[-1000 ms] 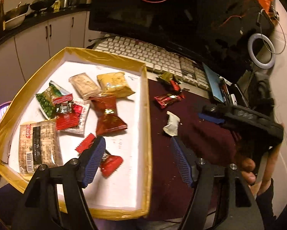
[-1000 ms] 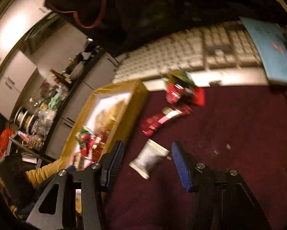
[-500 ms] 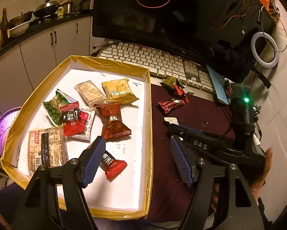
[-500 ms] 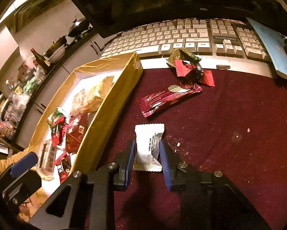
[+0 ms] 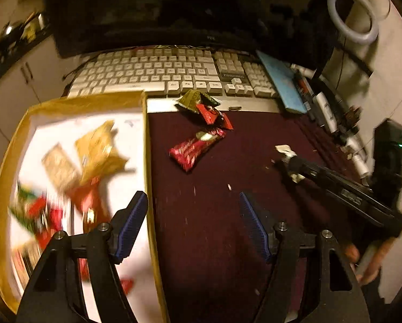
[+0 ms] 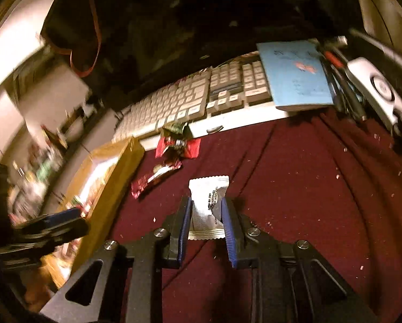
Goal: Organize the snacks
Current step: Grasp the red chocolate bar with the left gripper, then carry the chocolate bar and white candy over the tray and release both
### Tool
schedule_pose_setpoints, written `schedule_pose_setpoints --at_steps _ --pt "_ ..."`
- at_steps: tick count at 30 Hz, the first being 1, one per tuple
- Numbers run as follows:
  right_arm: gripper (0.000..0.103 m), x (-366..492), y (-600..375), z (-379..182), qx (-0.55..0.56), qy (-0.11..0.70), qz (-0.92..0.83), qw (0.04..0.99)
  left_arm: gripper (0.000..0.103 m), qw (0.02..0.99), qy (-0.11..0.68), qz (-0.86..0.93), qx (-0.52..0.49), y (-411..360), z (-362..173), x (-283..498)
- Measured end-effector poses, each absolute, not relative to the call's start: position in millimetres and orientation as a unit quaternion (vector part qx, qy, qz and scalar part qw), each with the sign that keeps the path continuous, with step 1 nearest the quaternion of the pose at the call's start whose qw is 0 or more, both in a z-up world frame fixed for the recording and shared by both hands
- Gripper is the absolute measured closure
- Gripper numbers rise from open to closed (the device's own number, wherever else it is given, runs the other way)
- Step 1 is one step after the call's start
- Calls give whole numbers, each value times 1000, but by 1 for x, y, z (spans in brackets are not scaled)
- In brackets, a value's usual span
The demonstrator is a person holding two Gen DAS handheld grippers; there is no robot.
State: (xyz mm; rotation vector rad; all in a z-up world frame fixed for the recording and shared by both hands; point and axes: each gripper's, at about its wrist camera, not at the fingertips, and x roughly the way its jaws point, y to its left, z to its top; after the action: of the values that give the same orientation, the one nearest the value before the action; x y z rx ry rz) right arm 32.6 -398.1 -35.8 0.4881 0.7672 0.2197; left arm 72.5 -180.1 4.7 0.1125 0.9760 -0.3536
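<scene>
Left wrist view
Claw: left gripper [image 5: 192, 220] spread wide, nothing between its blue pads, hanging over the tray's right wall and the maroon cloth [image 5: 227, 231].
Ahead: a long red bar wrapper [image 5: 196, 148], then a red candy [image 5: 214, 115] and a green packet [image 5: 195, 101] against the white keyboard [image 5: 168, 74].
Left of claw: gold-edged tray [image 5: 147, 161] with snack packets inside, smeared by blur; kinds hard to tell.
Right of claw: right gripper [image 5: 289, 162] pinching a white sachet [image 5: 284, 150], mostly covered by its fingers.
Room: dark monitor [image 5: 152, 8] behind the keyboard, ring light [image 5: 352, 16] far right.

Right wrist view
Claw: right gripper [image 6: 207, 226] nearly closed, blue pads pressing both sides of the white sachet [image 6: 207, 202], which pokes forward above the cloth.
Ahead-left: bar wrapper [image 6: 155, 177], red candy [image 6: 178, 146], tray wall [image 6: 114, 185].
Far left: left gripper [image 6: 53, 222], blurred, its tip over the tray.
Ahead-right: blue booklet [image 6: 295, 72] lying on the keyboard's end.
Surface: maroon cloth [image 6: 308, 188], creased and flecked with crumbs.
</scene>
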Motion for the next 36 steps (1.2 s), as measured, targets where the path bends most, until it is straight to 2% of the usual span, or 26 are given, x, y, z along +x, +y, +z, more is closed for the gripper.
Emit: schedule_pose_setpoints --at_steps 13,18,20,21,22,24,32,36 --pt "79 30 -402 -38 255 362 102 891 34 817 518 -177 179 -241 -28 153" --pt "79 29 -401 -38 258 365 115 887 39 809 539 -165 166 -241 -43 171" --pt "79 29 -402 -39 261 366 118 885 44 809 539 -169 163 -242 -44 170" --pt "79 30 -402 -39 262 367 120 884 53 809 539 -171 161 -242 -44 169" --pt "79 30 -402 -39 262 368 119 884 68 808 541 -174 153 -242 -43 167" --pt "79 30 -401 -39 263 368 123 883 79 806 545 -178 146 -244 -42 161" --pt "79 30 -402 -40 264 367 126 883 79 807 542 -191 137 -248 -44 109" --pt "79 29 -399 -39 254 368 128 885 73 815 525 -196 147 -247 -47 99"
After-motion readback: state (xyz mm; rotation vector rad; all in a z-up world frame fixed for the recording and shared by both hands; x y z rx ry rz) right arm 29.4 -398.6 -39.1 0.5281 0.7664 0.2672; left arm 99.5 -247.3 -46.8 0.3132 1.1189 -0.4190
